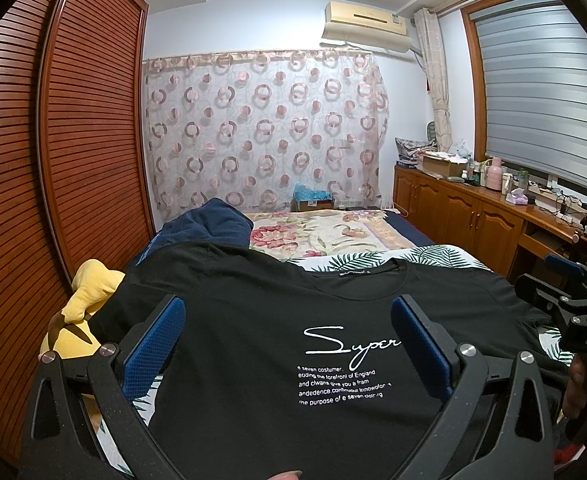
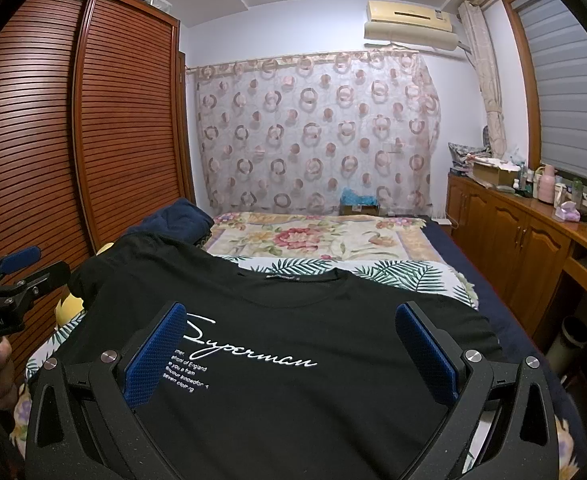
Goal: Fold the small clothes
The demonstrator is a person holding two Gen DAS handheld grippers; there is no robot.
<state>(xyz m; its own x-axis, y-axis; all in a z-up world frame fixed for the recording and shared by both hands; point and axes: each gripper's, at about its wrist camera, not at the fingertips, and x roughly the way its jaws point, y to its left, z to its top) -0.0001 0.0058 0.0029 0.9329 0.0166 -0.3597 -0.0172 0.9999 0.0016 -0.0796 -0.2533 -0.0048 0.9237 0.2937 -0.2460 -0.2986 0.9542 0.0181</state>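
Black T-shirt (image 1: pixel 253 320) is lying spread, print up, on the bed (image 2: pixel 333 240); left claw (image 1: pixel 287 344) and right claw (image 2: pixel 289 348) are hovering above it, both released.

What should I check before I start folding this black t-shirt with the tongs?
1. Black t-shirt lies print up, collar away from you: ok.
2. Left tongs open, holding nothing: ok.
3. Right tongs open, holding nothing: ok.
4. Left sleeve flat: not ok; it rides up over the yellow plush toy and the navy garment.
5. Right sleeve spread on the leaf-print sheet: ok.
6. Bottom hem straight: cannot tell, it is out of view.
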